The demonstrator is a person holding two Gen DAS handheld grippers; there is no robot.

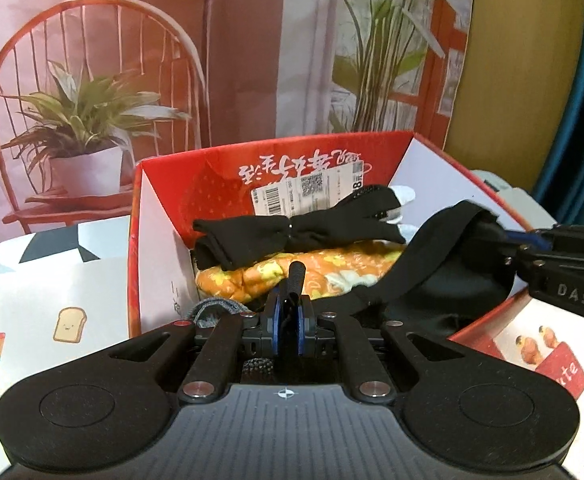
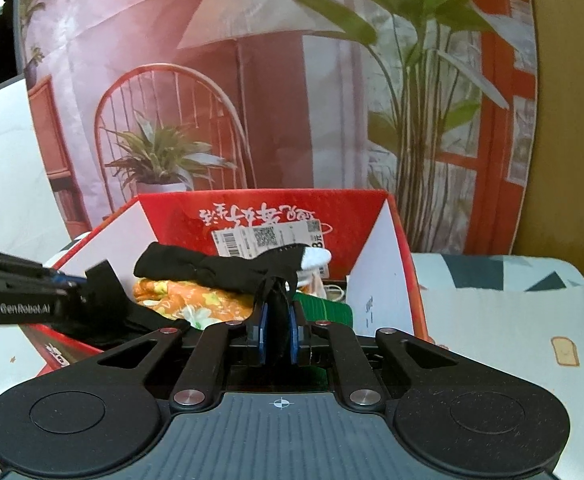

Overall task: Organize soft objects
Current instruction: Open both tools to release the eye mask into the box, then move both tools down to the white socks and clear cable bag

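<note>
A: Start at the left. What's there?

B: A patterned cloth (image 1: 52, 280) with toast and ice-lolly prints covers the table. Next to it stands a red box (image 1: 276, 152), open at the top, with a barcode label (image 1: 304, 192) on its inner back wall.

A: And inside the box?

B: An orange flowered bundle (image 1: 260, 276) lies low in it. Across that rests a black sock (image 1: 292, 232) with a white toe, tied in the middle.

A: The left gripper?

B: The left gripper (image 1: 289, 312) sits at the near edge of the box, its blue pads pressed together on a black strap (image 1: 396, 264). A bit of the strap sticks up between them.

A: Where does that strap go?

B: It runs rightward over the box's contents to the right gripper (image 2: 277, 332), which is also clamped on it, at the box's right rim. The black fabric hangs between the two.

A: Anything at the far right?

B: In the right wrist view, something green (image 2: 324, 308) lies in the box behind the pads, and the cloth carries on beyond the box.
</note>
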